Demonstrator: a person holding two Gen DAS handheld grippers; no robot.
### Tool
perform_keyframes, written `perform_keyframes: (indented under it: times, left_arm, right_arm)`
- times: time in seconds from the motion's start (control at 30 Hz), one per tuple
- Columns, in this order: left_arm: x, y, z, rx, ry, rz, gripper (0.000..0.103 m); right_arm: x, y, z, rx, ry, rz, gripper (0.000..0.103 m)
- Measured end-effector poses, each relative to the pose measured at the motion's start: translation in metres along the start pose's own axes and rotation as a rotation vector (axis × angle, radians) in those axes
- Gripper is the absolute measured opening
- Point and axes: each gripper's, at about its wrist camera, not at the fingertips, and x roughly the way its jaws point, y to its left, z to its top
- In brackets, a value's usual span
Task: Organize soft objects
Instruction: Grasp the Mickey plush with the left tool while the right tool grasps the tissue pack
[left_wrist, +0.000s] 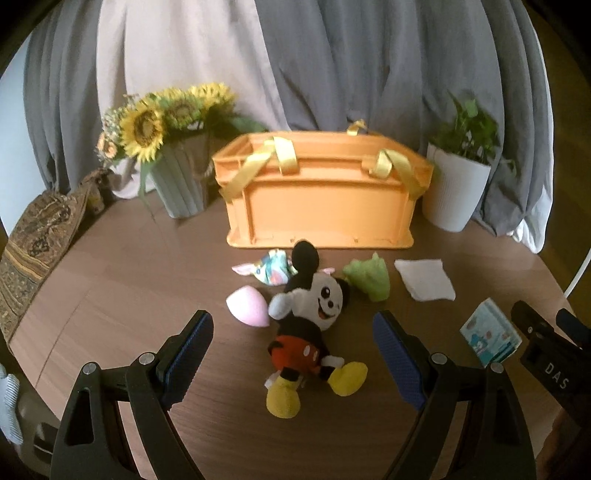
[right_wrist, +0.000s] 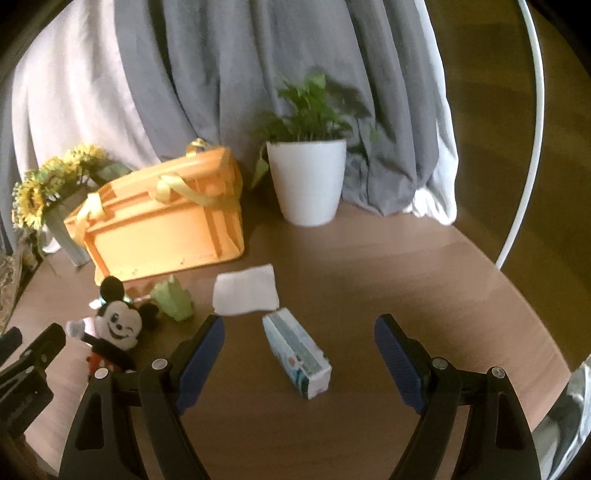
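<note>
Left wrist view: the round wooden table (left_wrist: 122, 295) fills the lower frame; grey and pale curtains (left_wrist: 332, 66) hang behind it.
Sunflower vase: upper left of centre, sunflowers (left_wrist: 147, 125) in a ribbed grey pot, well clear of the work.
Orange crate (left_wrist: 325, 195): centre of frame, with yellow ribbon handles; its inside cannot be seen from here, so contents cannot be told.
Soft items, left to right: pink egg-shaped sponge (left_wrist: 246, 309) touching the mouse plush (left_wrist: 310, 325); patterned pouch (left_wrist: 275, 271) just behind the plush's ear; green crumpled cloth (left_wrist: 369, 278) beside its head; white folded cloth (left_wrist: 424, 282) further right; tissue pack (left_wrist: 489, 338) at right edge.
Left gripper (left_wrist: 293, 354): jaws stand wide apart, nothing between the pads; the plush lies on the table in line with the gap, untouched.
Right wrist view: the same row is seen from the right, with the potted plant (right_wrist: 308, 181) above centre.
Right gripper (right_wrist: 299, 356): jaws spread wide, holding nothing; the tissue pack (right_wrist: 297, 358) lies on the table between the two fingers' lines, apart from both pads.
Step in hand (judgement): approach before the first pick; every soft item appears to lie outside the crate.
Next move (judgement): each claw must come down over its item, straddle it squarely, and close gently on the plush's body and across the pack's narrow width before lifting toward the crate.
</note>
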Motion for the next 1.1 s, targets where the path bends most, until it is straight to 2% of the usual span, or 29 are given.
perform_keyframes:
  times: [0.3,0.6,0.8,0.9,1.03,1.1]
  left_arm:
    - [0.034,-0.002,-0.009,-0.018,0.057,-0.016,0.087]
    - [0.063,0.000,-0.019,-0.027,0.119,-0.030,0.080]
    - [0.078,0.001,-0.025,-0.042,0.162,-0.047,0.070]
    - [0.082,0.002,-0.026,-0.051,0.177,-0.054,0.066]
    - [0.086,0.003,-0.026,-0.047,0.188,-0.051,0.052]
    - [0.086,0.002,-0.027,-0.038,0.200,-0.051,0.044]
  right_arm:
    - [0.029,-0.004,-0.014,0.036,0.059,-0.021,0.084]
    - [0.053,0.003,-0.028,0.028,0.110,-0.022,0.084]
    - [0.063,0.004,-0.030,0.019,0.121,-0.037,0.083]
    - [0.068,0.005,-0.032,0.024,0.136,-0.032,0.075]
    - [0.071,0.009,-0.034,0.013,0.157,-0.014,0.065]
    - [0.071,0.010,-0.034,0.007,0.157,-0.016,0.056]
